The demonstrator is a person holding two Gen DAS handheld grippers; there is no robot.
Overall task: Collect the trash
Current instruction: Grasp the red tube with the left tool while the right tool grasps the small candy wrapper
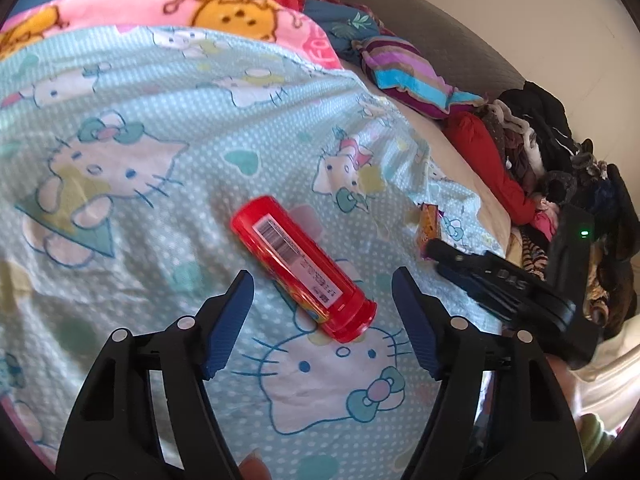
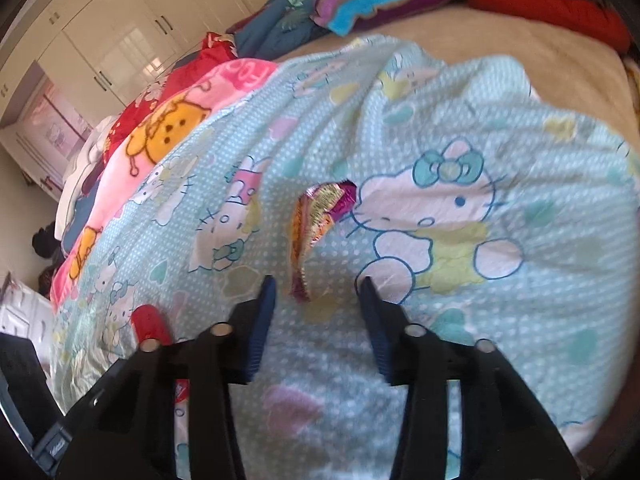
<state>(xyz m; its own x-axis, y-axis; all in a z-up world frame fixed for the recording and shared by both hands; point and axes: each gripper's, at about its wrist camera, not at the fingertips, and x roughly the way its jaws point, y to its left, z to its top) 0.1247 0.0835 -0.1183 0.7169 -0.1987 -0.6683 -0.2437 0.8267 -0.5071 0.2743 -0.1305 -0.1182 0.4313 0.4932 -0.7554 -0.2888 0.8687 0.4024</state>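
Note:
A red plastic tube with a barcode label lies slanted on the light blue cat-print sheet. My left gripper hovers just above it, open, its blue pads either side of the tube's near end and clear of it. A crinkled foil snack wrapper, gold and magenta, lies on the same sheet. My right gripper is open, the wrapper's lower tip between its fingertips without touching them. In the left wrist view the right gripper reaches in beside the wrapper. The right wrist view catches the tube at lower left.
A pink and yellow cartoon blanket bunches at the sheet's far side. A striped pillow, a red cushion and a heap of dark clothes sit along the headboard side. White wardrobe doors stand beyond the bed.

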